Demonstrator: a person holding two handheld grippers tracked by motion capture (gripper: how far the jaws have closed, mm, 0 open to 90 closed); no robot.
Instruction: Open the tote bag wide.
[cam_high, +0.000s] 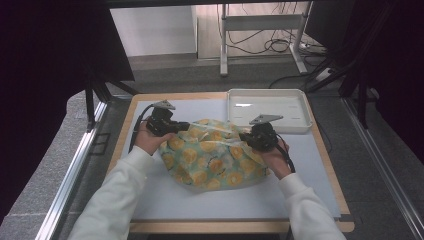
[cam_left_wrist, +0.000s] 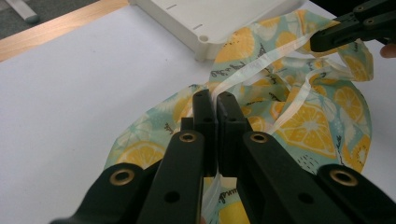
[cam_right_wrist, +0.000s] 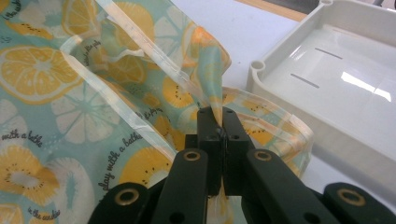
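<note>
A lemon-print plastic bag (cam_high: 212, 160) lies rumpled in the middle of the white table. My left gripper (cam_high: 176, 127) pinches the bag's left edge; in the left gripper view its jaws (cam_left_wrist: 214, 99) are pressed together on the clear rim of the bag (cam_left_wrist: 299, 116). My right gripper (cam_high: 246, 136) holds the bag's right edge; its own view has the jaws (cam_right_wrist: 217, 113) clamped on a raised fold of the bag (cam_right_wrist: 51, 93). The right gripper's fingertips (cam_left_wrist: 327, 39) also show at the top right of the left gripper view, gripping the rim.
A shallow white tray (cam_high: 267, 95) stands at the back right of the table, close behind the bag; its corner (cam_left_wrist: 201, 39) and wall (cam_right_wrist: 280, 88) are near both grippers. Wooden table edges (cam_high: 125, 125) frame the white mat.
</note>
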